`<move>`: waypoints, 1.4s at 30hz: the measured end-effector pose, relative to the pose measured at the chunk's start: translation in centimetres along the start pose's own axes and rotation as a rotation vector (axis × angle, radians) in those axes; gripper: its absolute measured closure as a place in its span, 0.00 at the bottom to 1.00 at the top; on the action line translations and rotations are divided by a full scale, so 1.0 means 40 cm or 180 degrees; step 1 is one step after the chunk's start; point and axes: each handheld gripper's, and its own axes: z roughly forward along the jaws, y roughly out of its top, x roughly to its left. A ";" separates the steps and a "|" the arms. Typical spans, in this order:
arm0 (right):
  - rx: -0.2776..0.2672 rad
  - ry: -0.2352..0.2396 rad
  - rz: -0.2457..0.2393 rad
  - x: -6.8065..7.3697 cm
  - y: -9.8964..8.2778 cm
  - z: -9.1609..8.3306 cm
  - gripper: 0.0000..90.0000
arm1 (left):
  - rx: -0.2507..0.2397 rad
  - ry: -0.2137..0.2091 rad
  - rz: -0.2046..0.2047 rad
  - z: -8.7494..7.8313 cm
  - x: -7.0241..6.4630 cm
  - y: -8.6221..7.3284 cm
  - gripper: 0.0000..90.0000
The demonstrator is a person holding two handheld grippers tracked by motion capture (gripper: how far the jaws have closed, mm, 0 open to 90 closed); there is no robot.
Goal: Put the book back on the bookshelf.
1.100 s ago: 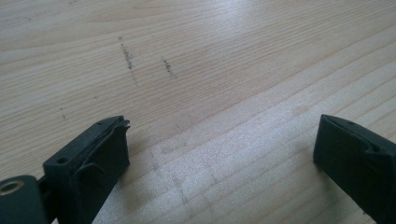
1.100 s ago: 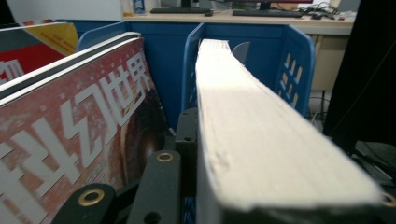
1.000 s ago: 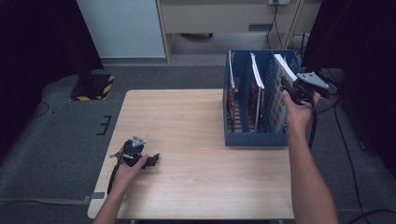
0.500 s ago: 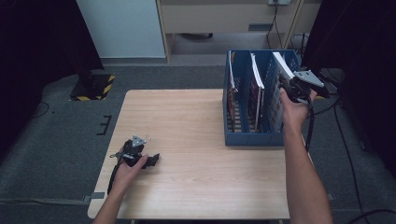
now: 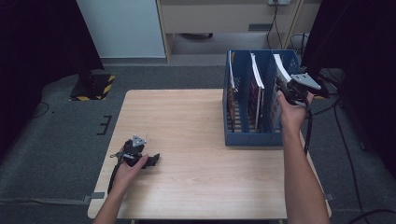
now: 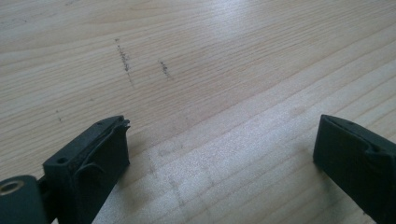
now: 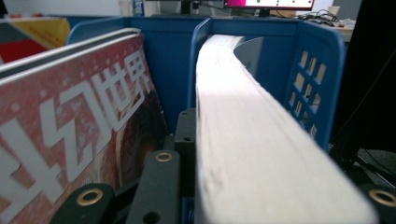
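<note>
High view: a wooden table (image 5: 187, 121) with a blue file rack (image 5: 254, 137) standing at its right side, divided into slots. The right gripper (image 5: 287, 91) is raised at the rack's rightmost slot, closed on the top edge of a thick book (image 5: 280, 63) that stands tilted in that slot. Right gripper view: the book's white page edge (image 7: 247, 126) runs between the jaws, pressed on both sides, with a red magazine (image 7: 70, 126) in the next slot just beside it. The left gripper (image 5: 144, 161) rests on the table near the front left corner, well apart from the rack. Left gripper view: its jaws stand wide open over bare wood, holding nothing.
</note>
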 end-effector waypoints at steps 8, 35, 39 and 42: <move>0.0025 0.0032 -0.0027 0.000 -0.007 -0.009 0.80 | 0.0002 -0.0001 -0.0002 0.000 0.000 0.000 0.03; 0.0074 0.0127 -0.0064 0.003 0.003 -0.026 0.71 | 0.0001 -0.0001 0.0001 0.000 0.000 0.000 0.03; 0.0100 0.0047 -0.0236 0.006 0.007 -0.030 0.80 | 0.0001 -0.0001 -0.0001 0.000 0.000 0.000 0.03; 0.0147 -0.0011 -0.0380 0.009 0.013 -0.032 0.81 | 0.0003 -0.0002 -0.0002 0.000 0.000 0.000 0.03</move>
